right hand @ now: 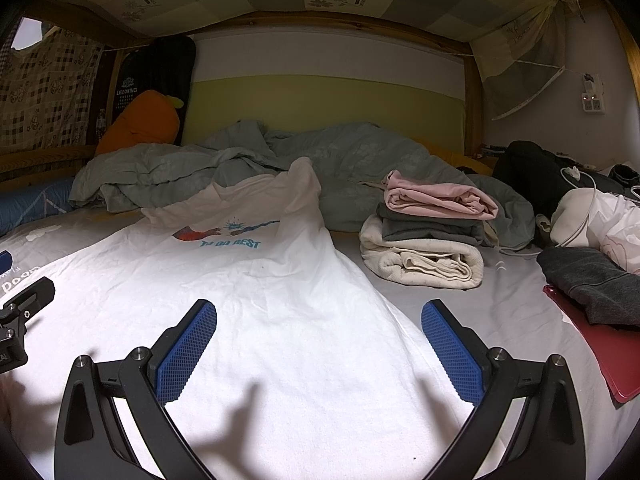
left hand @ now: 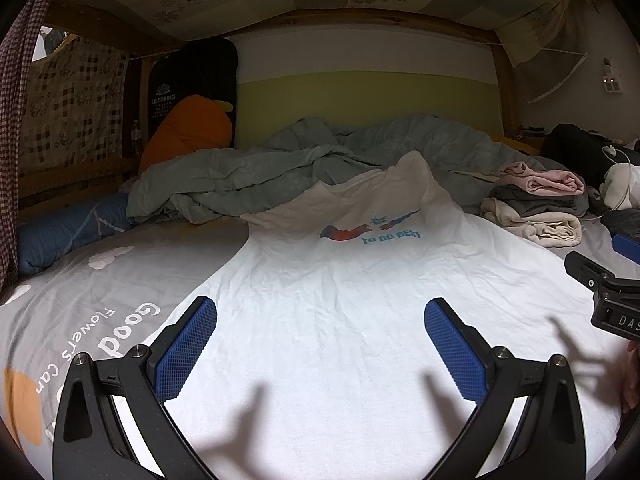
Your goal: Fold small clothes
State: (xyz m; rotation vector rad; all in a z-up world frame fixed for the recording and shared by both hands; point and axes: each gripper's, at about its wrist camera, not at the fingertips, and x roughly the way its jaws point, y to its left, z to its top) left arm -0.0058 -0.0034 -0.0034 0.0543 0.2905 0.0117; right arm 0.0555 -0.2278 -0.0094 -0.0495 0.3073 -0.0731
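The white T-shirt lies spread flat on the bed sheet, print side up, filling the centre and lower part of both frames. Its collar end rests against the grey-green duvet at mid-frame.

Left tool: fingers spread wide, blue pads facing each other, nothing between them. It hangs above the lower part of the shirt; contact with the fabric cannot be determined.

Right tool: fingers spread wide, holding nothing, positioned over the shirt's right edge. Its right pad sits over bare sheet.

A stack of folded clothes sits at centre right of the right wrist view, just beside the shirt, with a pink garment on top. An orange plush toy is propped at upper left. A red flat item lies at the right edge, partly under a dark grey garment.
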